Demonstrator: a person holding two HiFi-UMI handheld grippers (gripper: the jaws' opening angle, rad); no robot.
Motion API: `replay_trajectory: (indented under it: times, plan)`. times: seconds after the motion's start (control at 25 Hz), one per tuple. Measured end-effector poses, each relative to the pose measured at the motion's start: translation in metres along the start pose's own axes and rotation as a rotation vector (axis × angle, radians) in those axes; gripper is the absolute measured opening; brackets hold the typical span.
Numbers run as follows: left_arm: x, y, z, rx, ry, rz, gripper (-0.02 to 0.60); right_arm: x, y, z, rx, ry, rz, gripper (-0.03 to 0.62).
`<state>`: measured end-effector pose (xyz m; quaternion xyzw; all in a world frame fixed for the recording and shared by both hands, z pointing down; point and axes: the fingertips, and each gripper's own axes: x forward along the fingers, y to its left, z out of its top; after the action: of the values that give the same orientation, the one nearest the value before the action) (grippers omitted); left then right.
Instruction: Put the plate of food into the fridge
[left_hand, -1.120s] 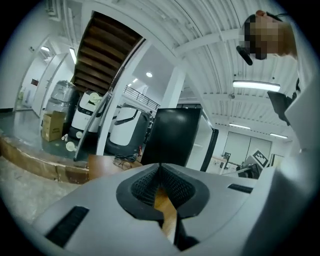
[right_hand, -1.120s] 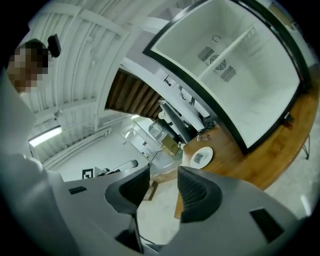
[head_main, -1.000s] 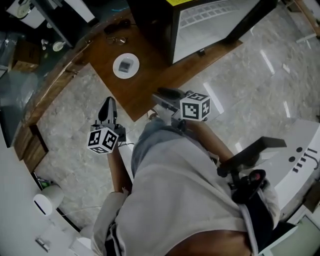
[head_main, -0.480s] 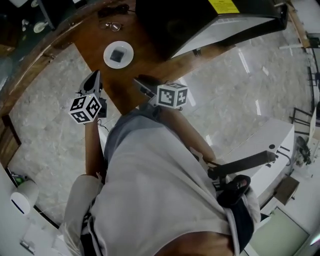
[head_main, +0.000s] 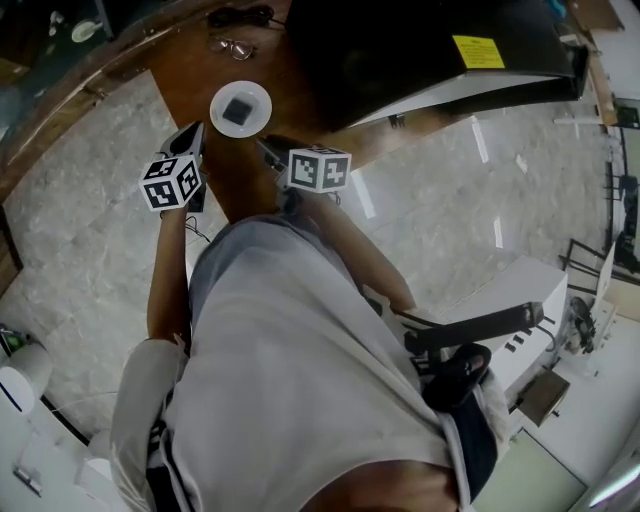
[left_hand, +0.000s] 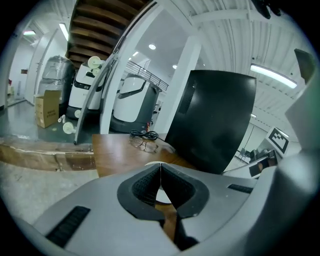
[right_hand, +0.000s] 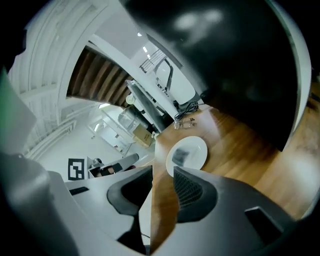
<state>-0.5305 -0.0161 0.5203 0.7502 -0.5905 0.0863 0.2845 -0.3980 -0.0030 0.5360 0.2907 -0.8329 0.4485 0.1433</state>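
A white plate (head_main: 240, 108) with a dark piece of food on it lies on the brown wooden table (head_main: 190, 72), just in front of the black fridge (head_main: 420, 45). My left gripper (head_main: 190, 135) hovers at the table's left edge, a little short of the plate, its jaws shut with nothing in them. My right gripper (head_main: 266, 150) is just right of the plate. In the right gripper view the plate (right_hand: 187, 152) lies ahead of the jaws (right_hand: 162, 172), which are closing with only bare table between them. The plate (left_hand: 153, 163) peeks over the shut left gripper (left_hand: 160, 165).
A pair of glasses (head_main: 232, 45) and a black cable (head_main: 240, 15) lie on the table behind the plate. The fridge (right_hand: 240, 65) rises right of the plate. A white machine (head_main: 520, 300) stands on the marble floor to my right.
The person has stepped toward the table. Both grippers have moved forward and now flank the plate closely.
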Motion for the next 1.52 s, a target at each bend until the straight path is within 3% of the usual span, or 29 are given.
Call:
replay_trajectory:
  times: [0.48, 0.64, 1.08, 1.28, 1.52]
  plan:
    - [0.083, 0.03, -0.038, -0.029, 0.235, 0.001, 0.017, 0.054, -0.087, 0.005, 0.253, 0.053, -0.071, 0.137]
    - [0.099, 0.038, -0.053, -0.051, 0.303, 0.042, 0.017, 0.069, -0.103, 0.003, 0.329, 0.061, -0.071, 0.137]
    - [0.112, 0.045, -0.053, -0.144, 0.276, 0.018, 0.017, 0.089, -0.114, 0.02, 0.509, -0.014, -0.007, 0.102]
    - [0.117, 0.046, -0.055, -0.142, 0.289, 0.02, 0.017, 0.095, -0.111, 0.014, 0.477, 0.036, -0.02, 0.06]
    - [0.121, 0.048, -0.057, -0.142, 0.308, 0.023, 0.017, 0.105, -0.099, 0.01, 0.62, 0.017, 0.087, 0.041]
